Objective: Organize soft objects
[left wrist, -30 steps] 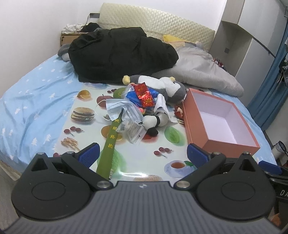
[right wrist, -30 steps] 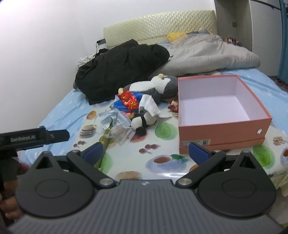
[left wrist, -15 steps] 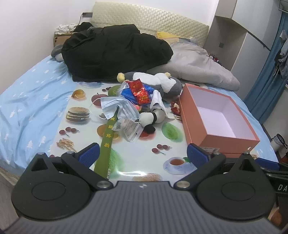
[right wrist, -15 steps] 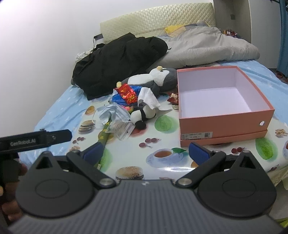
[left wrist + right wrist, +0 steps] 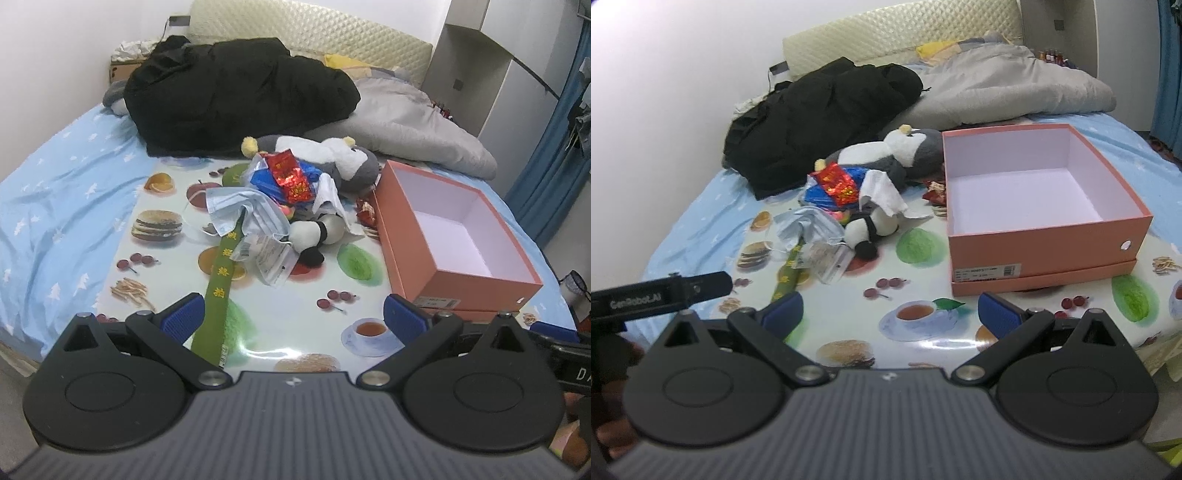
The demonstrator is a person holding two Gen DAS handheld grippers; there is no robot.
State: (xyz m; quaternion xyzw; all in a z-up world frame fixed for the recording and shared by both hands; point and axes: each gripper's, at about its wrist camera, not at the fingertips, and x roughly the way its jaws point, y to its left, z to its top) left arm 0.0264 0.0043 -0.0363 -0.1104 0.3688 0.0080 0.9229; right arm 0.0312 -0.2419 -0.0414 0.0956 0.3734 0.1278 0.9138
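A heap of soft things lies on the printed mat (image 5: 258, 314): a grey and white penguin plush (image 5: 343, 162) (image 5: 905, 151), a small panda plush (image 5: 317, 234) (image 5: 870, 227), blue face masks (image 5: 243, 210) (image 5: 805, 223), a white tissue (image 5: 886, 192), a red foil packet (image 5: 290, 179) (image 5: 836, 182), a clear packet (image 5: 269, 258) and a long green pack (image 5: 218, 295). An empty salmon box (image 5: 454, 236) (image 5: 1034, 206) stands to the right of the heap. My left gripper (image 5: 293, 319) and right gripper (image 5: 892, 314) are open and empty, at the mat's near edge, well short of the heap.
The mat lies on a bed with a blue sheet (image 5: 62, 206). A black jacket (image 5: 236, 92) and a grey duvet (image 5: 413, 129) lie behind the heap. A wardrobe (image 5: 480, 74) and blue curtain (image 5: 554, 155) stand at the right. The left gripper's body (image 5: 661, 295) shows in the right wrist view.
Both grippers have drawn back and risen a little, so the heap and box look farther off. Nothing on the mat has moved. The jaws stay open.
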